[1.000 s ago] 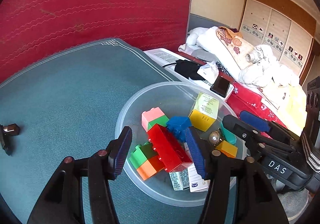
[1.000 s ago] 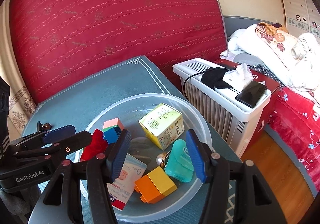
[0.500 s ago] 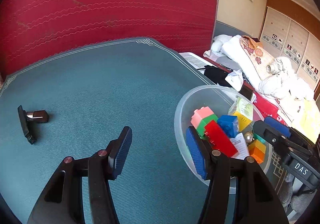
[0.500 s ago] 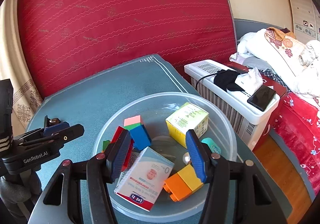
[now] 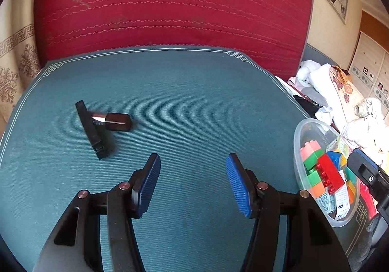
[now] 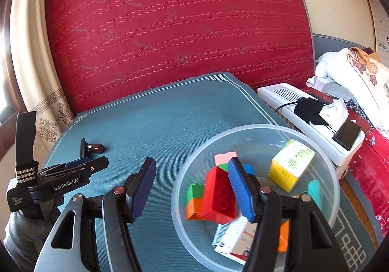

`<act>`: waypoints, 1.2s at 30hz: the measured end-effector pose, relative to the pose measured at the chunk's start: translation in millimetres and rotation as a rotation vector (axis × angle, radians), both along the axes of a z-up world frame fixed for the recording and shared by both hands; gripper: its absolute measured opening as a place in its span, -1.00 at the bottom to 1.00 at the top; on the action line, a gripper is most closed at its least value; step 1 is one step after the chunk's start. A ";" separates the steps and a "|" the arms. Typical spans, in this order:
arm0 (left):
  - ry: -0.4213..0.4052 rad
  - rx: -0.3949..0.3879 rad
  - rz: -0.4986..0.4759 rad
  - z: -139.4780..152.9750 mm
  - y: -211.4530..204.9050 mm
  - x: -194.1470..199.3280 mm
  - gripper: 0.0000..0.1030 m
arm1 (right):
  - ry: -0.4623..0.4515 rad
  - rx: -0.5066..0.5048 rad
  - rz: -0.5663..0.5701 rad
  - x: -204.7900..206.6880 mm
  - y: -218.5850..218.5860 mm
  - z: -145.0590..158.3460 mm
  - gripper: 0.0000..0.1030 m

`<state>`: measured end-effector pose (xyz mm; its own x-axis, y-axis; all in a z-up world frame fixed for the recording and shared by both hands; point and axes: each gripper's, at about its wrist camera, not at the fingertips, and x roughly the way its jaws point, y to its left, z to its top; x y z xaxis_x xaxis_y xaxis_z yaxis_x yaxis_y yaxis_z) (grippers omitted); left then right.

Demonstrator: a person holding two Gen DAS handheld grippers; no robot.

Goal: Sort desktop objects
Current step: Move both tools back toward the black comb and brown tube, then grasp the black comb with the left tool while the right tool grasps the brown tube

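Left hand-held gripper (image 5: 193,182) released, empty, over teal table (image 5: 194,101) near black clip (image 5: 91,129). Right hand-held gripper (image 6: 192,186) opening, empty, above clear bowl (image 6: 323,150) of blocks. Red mattress (image 5: 170,4) behind; bed (image 6: 374,174) right.

"GenRobot.AI" stands in white letters on the black body of the left gripper (image 6: 73,169) at the lower left of the right wrist view. Print on the boxes (image 6: 290,165) in the bowl (image 6: 255,129) is too small to read.

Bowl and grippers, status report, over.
Left gripper open, empty. Right gripper opening, nothing between pads. Bowl holds blocks, boxes. Dark items loose on mat; path unobstructed.
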<state>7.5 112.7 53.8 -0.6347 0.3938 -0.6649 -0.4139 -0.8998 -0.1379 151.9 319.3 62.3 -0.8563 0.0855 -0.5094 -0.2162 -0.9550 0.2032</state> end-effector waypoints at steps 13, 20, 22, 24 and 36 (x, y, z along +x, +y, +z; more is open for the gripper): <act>-0.024 -0.051 0.178 -12.4 -65.7 -40.9 0.16 | -0.067 0.017 0.174 -40.9 -55.8 -23.7 0.30; -0.041 -0.100 0.218 -20.6 -77.2 -64.6 0.16 | -0.100 0.010 0.201 -51.9 -61.4 -33.8 0.30; -0.057 -0.106 0.221 -23.7 -76.4 -71.4 0.16 | -0.105 0.006 0.202 -54.4 -61.8 -35.3 0.30; -0.060 -0.116 0.226 -25.9 -76.5 -77.2 0.16 | -0.111 0.004 0.205 -58.0 -63.6 -37.0 0.30; -0.062 -0.099 0.251 -37.7 -80.3 -103.3 0.16 | -0.143 0.029 0.244 -78.0 -82.8 -43.8 0.30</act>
<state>-95.8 32.5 16.1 -0.6612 0.1606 -0.7328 -0.1698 -0.9835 -0.0622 73.8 236.5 18.5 -0.7727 -0.0984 -0.6270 -0.0035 -0.9872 0.1592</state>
